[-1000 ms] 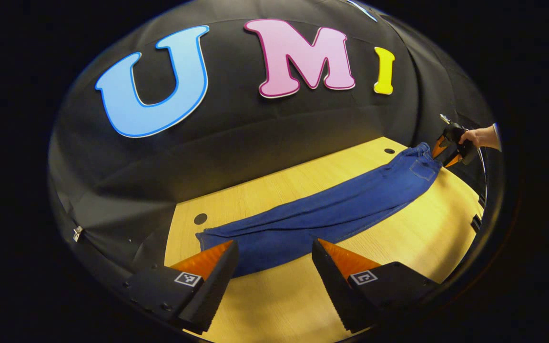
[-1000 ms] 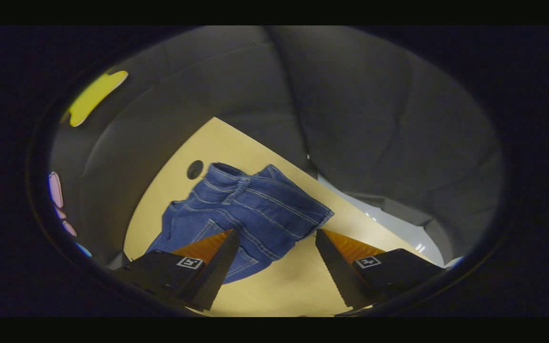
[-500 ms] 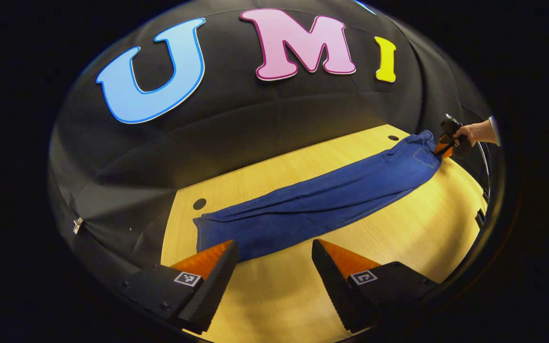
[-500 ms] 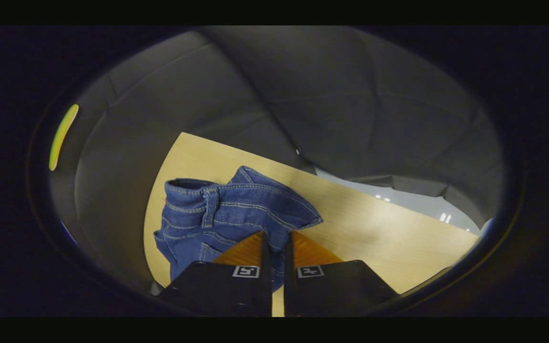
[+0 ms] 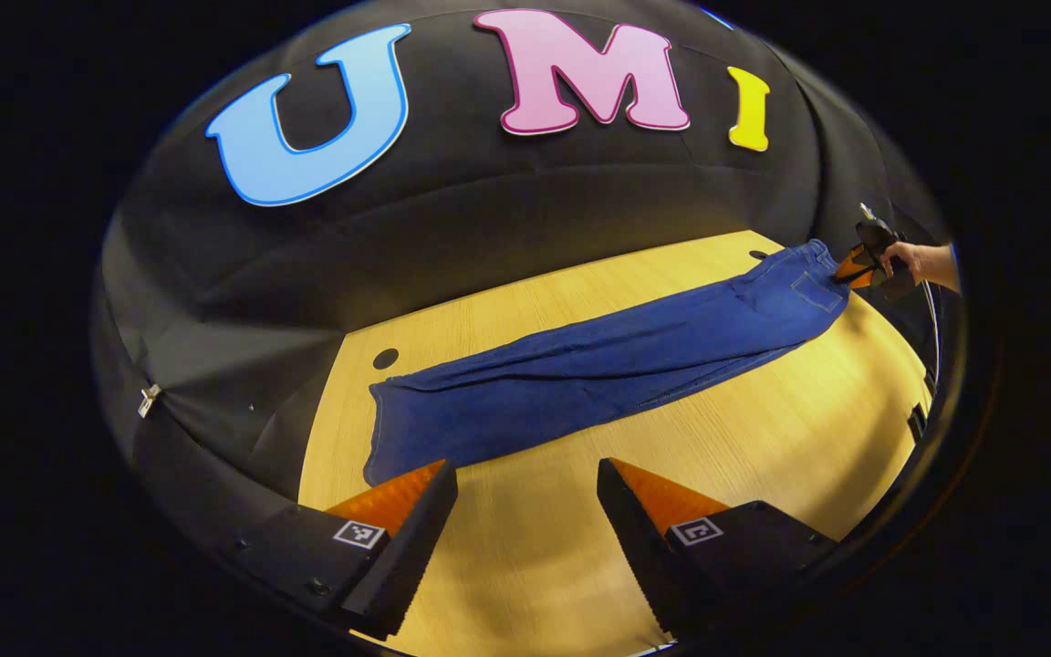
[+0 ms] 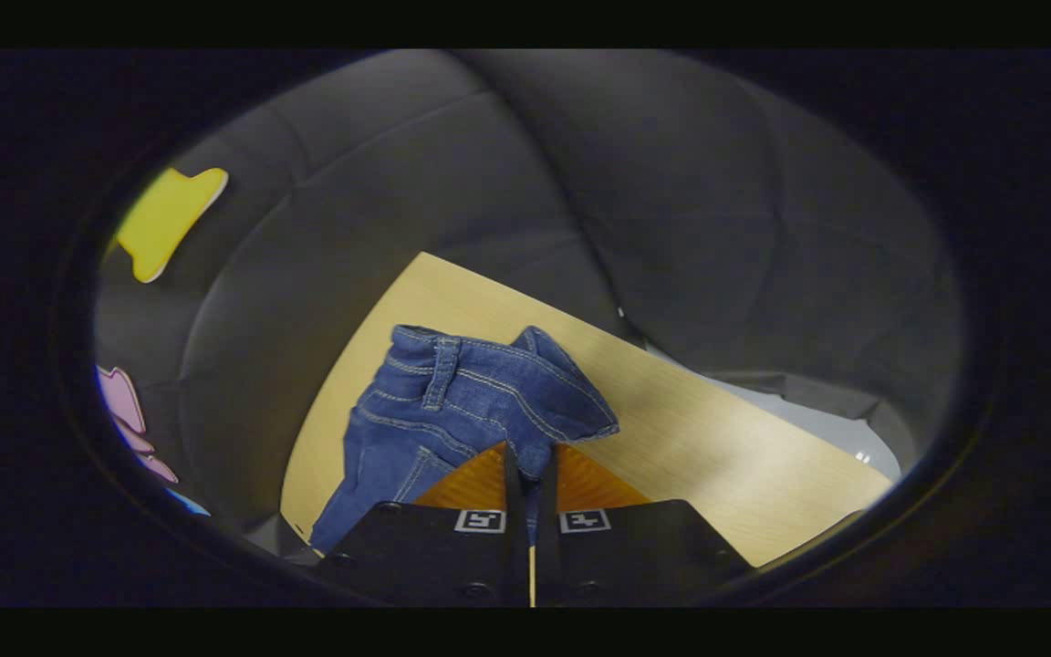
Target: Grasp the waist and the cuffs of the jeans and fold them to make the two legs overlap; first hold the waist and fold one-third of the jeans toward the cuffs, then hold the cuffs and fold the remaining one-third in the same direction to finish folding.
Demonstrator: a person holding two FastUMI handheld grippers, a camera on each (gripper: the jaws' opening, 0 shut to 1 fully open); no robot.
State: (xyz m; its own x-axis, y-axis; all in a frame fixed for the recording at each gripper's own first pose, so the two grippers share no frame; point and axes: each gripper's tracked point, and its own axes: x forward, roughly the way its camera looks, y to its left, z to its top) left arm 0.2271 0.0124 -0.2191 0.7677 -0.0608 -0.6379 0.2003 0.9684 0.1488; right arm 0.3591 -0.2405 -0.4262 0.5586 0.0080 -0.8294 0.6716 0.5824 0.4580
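Blue jeans (image 5: 598,370) lie stretched along the wooden table (image 5: 763,429), legs overlapped, cuffs (image 5: 379,429) near my left gripper and waist (image 5: 804,274) at the far right. My left gripper (image 5: 525,479) stands open just in front of the cuffs, nothing between its fingers. In the left gripper view, far off, my right gripper (image 5: 854,266) pinches the waist, a hand (image 5: 909,260) holding it. In the right gripper view the right gripper (image 6: 525,461) is shut on the waistband (image 6: 480,401), which bunches up above the orange fingers (image 6: 475,479).
A round hole (image 5: 385,358) sits in the table near the cuffs, another (image 5: 756,255) by the waist. The table's far edge (image 6: 744,383) runs close beyond the waist in the right gripper view.
The right gripper went from open to shut on the waist and has pulled it, stretching the jeans straighter. The left gripper has drawn back slightly from the cuffs, staying open.
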